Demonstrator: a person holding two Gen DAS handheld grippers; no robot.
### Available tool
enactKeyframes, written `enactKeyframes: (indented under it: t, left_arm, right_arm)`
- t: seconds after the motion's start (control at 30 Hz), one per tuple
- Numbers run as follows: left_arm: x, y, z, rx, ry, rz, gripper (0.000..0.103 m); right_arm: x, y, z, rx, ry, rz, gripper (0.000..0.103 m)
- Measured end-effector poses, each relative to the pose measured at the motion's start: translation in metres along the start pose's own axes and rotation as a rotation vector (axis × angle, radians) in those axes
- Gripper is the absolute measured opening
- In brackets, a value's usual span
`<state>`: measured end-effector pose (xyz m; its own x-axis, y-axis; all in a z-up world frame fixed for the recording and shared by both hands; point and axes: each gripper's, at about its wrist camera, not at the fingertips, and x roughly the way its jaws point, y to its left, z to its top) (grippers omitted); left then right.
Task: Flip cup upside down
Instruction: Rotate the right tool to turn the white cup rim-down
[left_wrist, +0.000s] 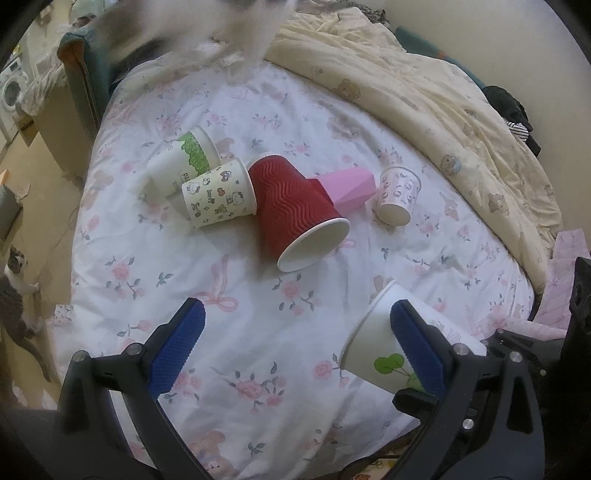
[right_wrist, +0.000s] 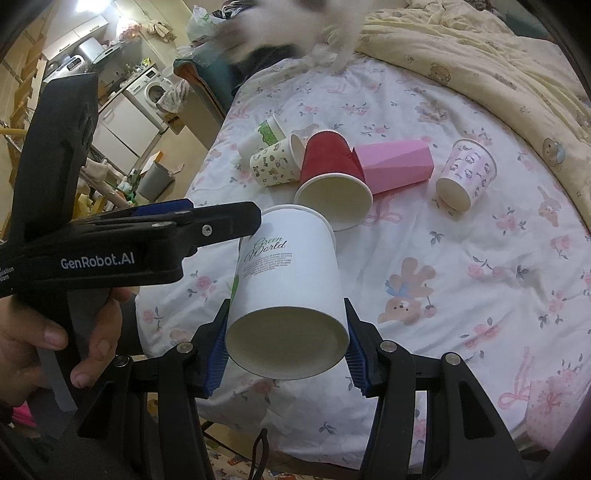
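Cup (right_wrist: 288, 295) — white, "Green World" print — clamped in right claw (right_wrist: 286, 354); left claw (left_wrist: 295, 343) gapes empty.

floral bedsheet (left_wrist: 258, 110), cream quilt (left_wrist: 424, 96), washing machine (right_wrist: 153, 88), cat (left_wrist: 16, 291)

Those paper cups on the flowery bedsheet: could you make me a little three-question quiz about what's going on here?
1. True or false: the right gripper holds the white paper cup printed "Green World" with its open mouth toward the camera.
2. Which cup lies between the cream cartoon-print paper cup and the pink faceted paper cup? A) a blue one B) the red ribbed paper cup C) a black one
3. Fill in: the left gripper has its jaws ____ and holds nothing.

Key: 1 true; 2 B; 3 open
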<state>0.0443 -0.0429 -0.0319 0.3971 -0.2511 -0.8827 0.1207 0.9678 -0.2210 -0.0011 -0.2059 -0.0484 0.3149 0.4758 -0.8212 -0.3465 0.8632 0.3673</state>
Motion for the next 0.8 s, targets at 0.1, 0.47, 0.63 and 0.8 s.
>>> enactKeyframes:
  t: [0.1, 0.47, 0.63, 0.8]
  left_arm:
    - [-0.002, 0.000, -0.001, -0.007, 0.009, -0.001, 0.099]
    - [-0.030, 0.027, -0.013, -0.029, -0.072, 0.164, 0.099]
    - [-0.028, 0.043, -0.020, -0.074, -0.062, 0.223, 0.099]
    - [-0.025, 0.055, -0.019, -0.123, -0.049, 0.221, 0.099]
  right_arm:
    - [0.002, -0.002, 0.001, -0.006, 0.009, -0.026, 0.056]
    - [-0.001, -0.039, 0.021, 0.083, 0.135, -0.083, 0.057]
    - [0.023, -0.036, 0.036, 0.044, 0.259, -0.093, 0.058]
    - [0.066, -0.029, 0.044, 0.018, 0.418, -0.073, 0.058]
